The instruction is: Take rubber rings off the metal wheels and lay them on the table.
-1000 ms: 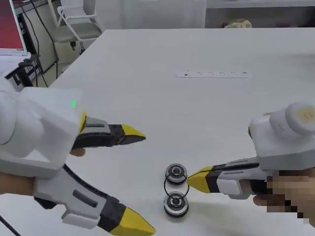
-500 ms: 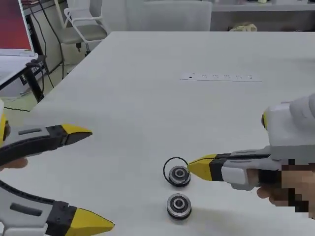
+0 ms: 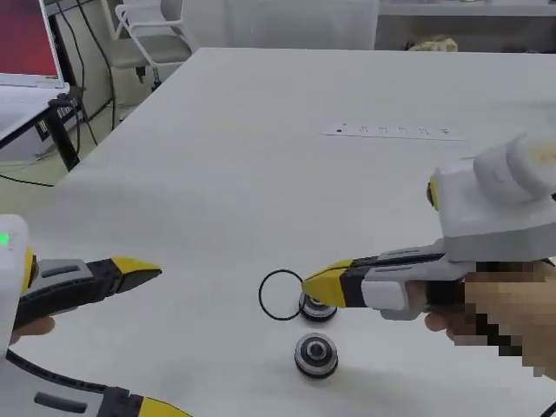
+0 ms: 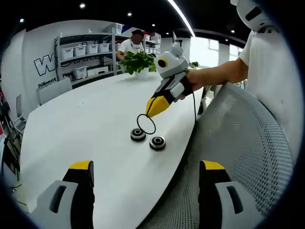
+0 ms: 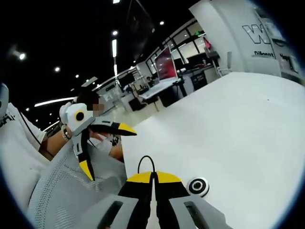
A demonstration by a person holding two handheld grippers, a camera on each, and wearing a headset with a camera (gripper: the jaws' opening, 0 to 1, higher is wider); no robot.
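r hand-held gripper (image 3: 307, 282) pinching rubber ring (image 3: 261, 294), wheels (image 3: 314, 354) nr table (image 3: 261, 156) edge

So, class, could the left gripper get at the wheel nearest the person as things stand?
Probably yes. The left gripper is open with bare table between it and that wheel; the right gripper, shut on a rubber ring, is by the other wheel.

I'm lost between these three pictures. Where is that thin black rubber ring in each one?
Head view: rubber ring lower centre, at the right gripper's yellow tips.
Left gripper view: centre, at those same tips, next to the two metal wheels.
Right gripper view: bottom centre, the ring arcs out over the shut jaws.
Shared landmark: a metal wheel sits near the ring in each.
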